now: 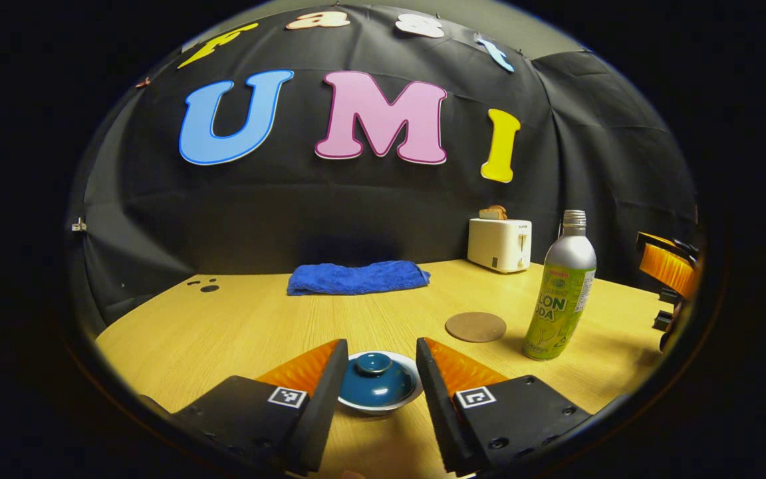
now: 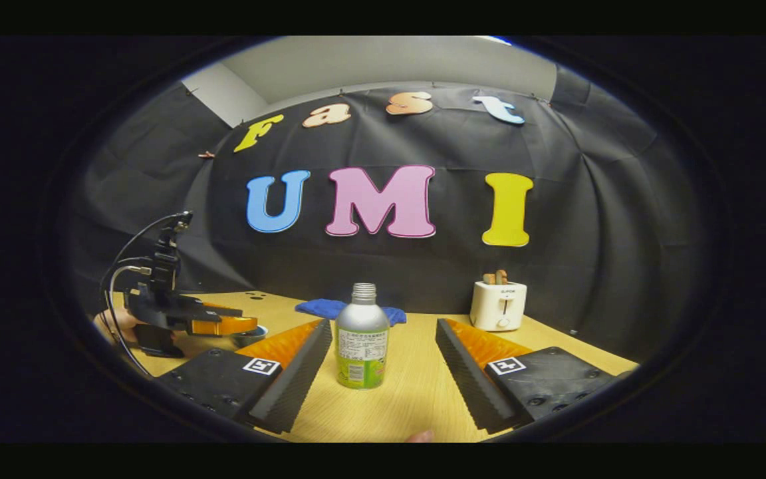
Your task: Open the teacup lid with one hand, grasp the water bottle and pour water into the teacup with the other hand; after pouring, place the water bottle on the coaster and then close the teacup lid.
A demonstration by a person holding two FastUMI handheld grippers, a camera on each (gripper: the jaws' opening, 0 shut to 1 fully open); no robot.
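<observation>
Both grippers stand spread wide, clasping nothing. The left gripper (image 1: 375, 372) brackets the lidded teacup (image 1: 379, 381) on the table (image 1: 223, 326); its view adds the coaster (image 1: 475, 326) just beside the water bottle (image 1: 561, 296). The right gripper (image 2: 379, 352) frames that upright bottle, with a toaster (image 2: 498, 305) and blue cloth (image 2: 330, 308) behind.

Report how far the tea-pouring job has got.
Nothing looks done yet: the lid sits on the teacup, and the water bottle stands upright off the coaster. In hand: the left tongs are open around the lid, the right tongs open around the bottle. Everything is left.
</observation>
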